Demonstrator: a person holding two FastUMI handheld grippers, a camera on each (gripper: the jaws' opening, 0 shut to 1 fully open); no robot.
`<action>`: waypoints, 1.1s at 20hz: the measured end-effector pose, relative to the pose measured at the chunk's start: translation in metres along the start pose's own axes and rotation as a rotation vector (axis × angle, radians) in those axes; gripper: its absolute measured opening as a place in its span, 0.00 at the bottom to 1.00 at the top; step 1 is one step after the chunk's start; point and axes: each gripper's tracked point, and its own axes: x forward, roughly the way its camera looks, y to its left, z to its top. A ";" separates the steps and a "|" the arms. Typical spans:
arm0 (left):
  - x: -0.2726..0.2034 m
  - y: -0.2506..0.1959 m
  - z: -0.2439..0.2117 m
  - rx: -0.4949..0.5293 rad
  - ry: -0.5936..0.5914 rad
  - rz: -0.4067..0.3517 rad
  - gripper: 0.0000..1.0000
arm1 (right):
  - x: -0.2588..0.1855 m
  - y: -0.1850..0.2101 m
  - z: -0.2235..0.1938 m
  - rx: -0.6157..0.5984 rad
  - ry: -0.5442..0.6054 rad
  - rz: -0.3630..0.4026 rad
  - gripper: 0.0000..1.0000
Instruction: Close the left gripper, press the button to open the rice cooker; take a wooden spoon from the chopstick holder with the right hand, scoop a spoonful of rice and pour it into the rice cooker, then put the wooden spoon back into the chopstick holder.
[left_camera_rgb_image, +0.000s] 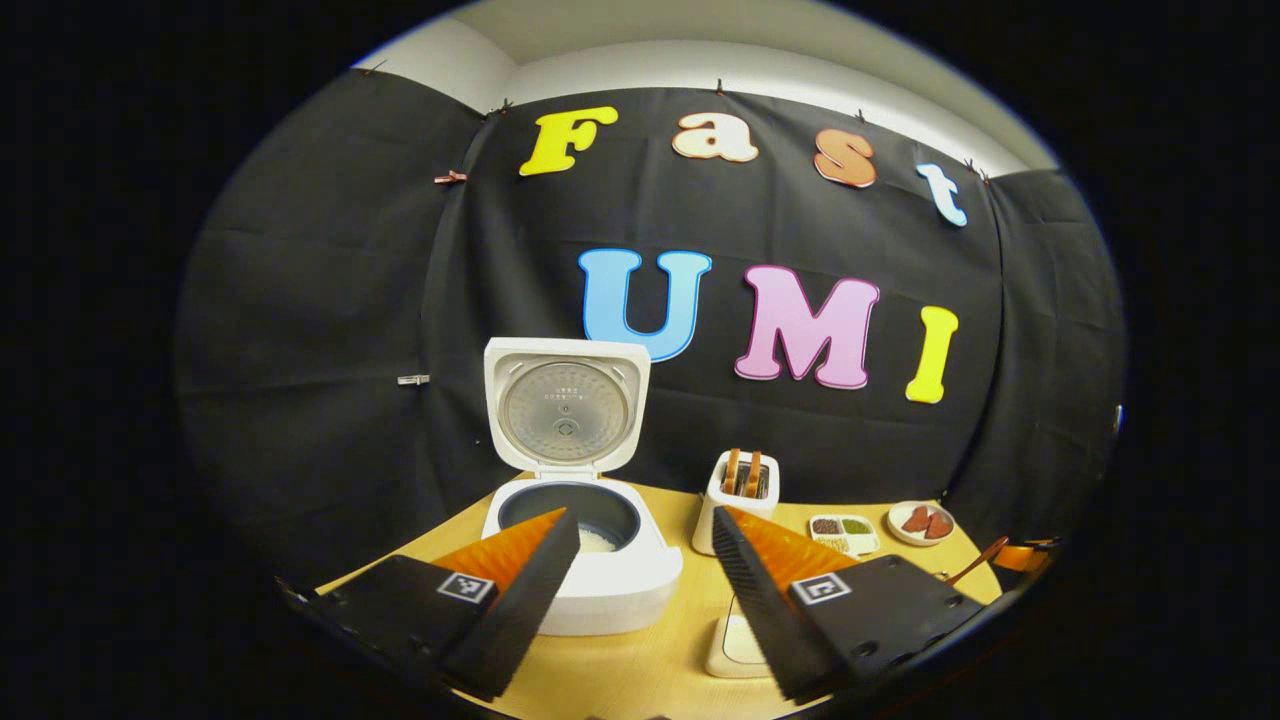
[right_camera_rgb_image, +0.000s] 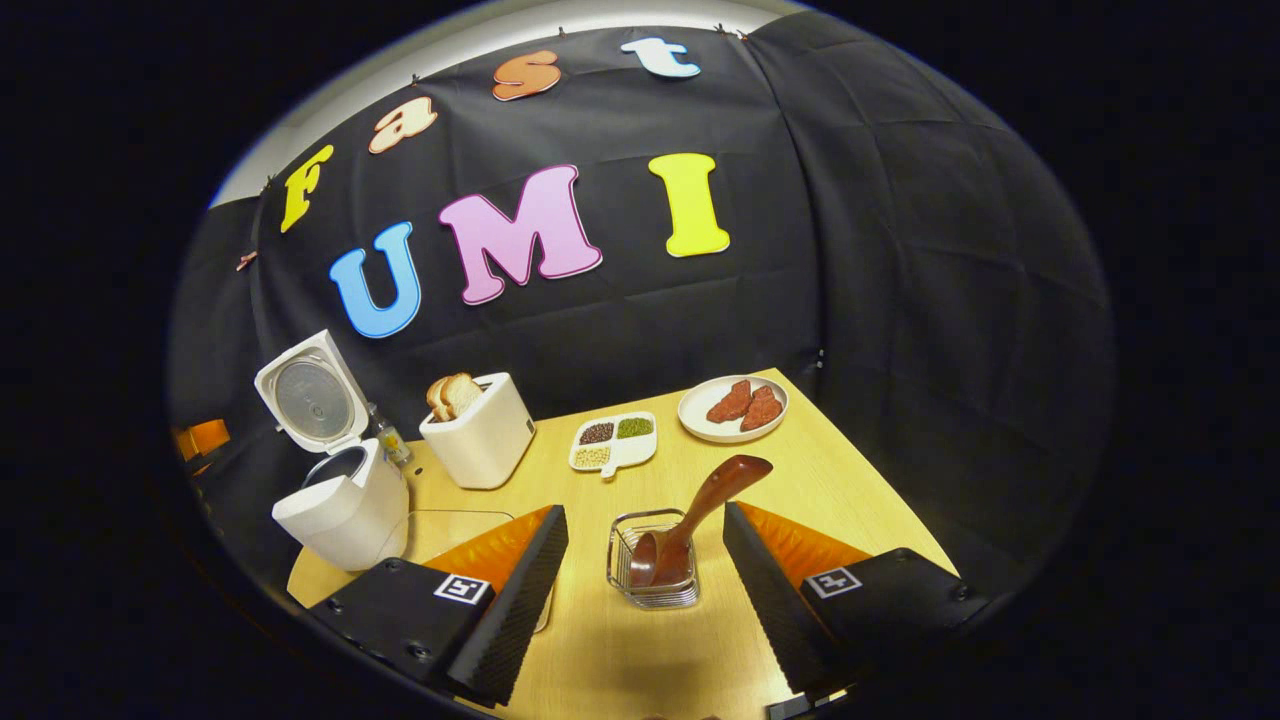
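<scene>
No readable writing shows on the rice cooker (left_camera_rgb_image: 580, 550), whose lid stands raised. The left gripper (left_camera_rgb_image: 645, 560) hangs spread before it, empty. The right gripper (right_camera_rgb_image: 645, 560) gapes around the chopstick holder (right_camera_rgb_image: 655, 570), where the wooden spoon (right_camera_rgb_image: 700, 515) leans, untouched.

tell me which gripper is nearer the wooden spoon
Right. The right gripper has the wooden spoon between its open fingers. The left gripper is open over by the rice cooker.
</scene>
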 end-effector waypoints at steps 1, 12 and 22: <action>-0.003 -0.008 -0.006 0.010 -0.001 0.000 0.99 | 0.005 -0.006 -0.003 0.000 0.015 0.000 0.99; -0.030 -0.048 -0.067 0.008 0.165 0.023 0.97 | 0.087 -0.047 -0.028 0.097 0.089 -0.009 0.99; -0.044 -0.049 -0.086 0.006 0.237 0.044 0.97 | 0.130 -0.046 -0.020 0.170 0.045 -0.022 0.41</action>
